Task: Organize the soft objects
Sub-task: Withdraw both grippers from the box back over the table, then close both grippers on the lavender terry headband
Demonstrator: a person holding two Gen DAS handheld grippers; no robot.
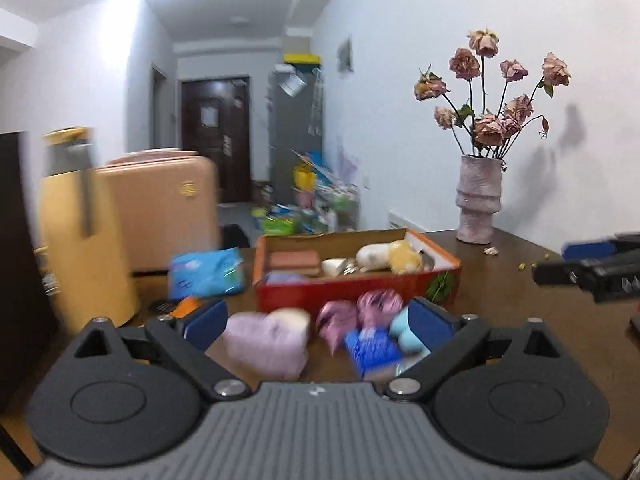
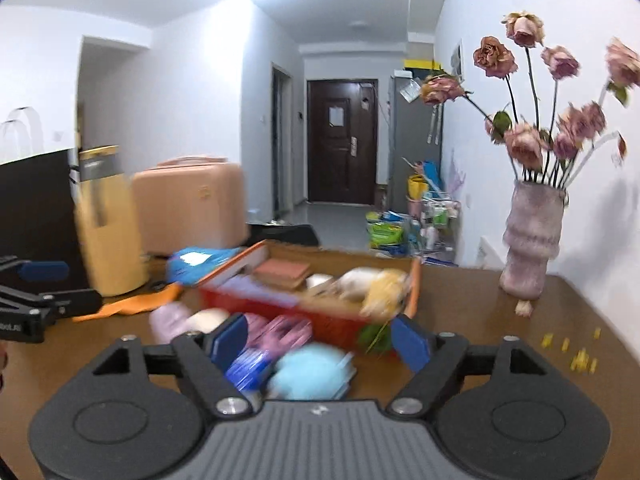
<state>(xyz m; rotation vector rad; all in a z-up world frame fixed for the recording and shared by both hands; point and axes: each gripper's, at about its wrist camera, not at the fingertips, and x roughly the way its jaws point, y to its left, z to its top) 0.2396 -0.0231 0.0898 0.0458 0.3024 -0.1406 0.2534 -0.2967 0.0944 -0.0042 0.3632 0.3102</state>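
Motion blur smears the soft objects [image 1: 276, 340] on the tabletop [image 1: 520, 300], so their kinds are unclear. The red box [image 2: 320, 320] hides its far contents. The other hand-held gripper [image 1: 592, 276] is cut off by the left-wrist view's right edge.

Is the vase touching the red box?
Apart. In the left wrist view the vase stands at the table's back corner by the wall, with bare brown tabletop between its base and the red box.
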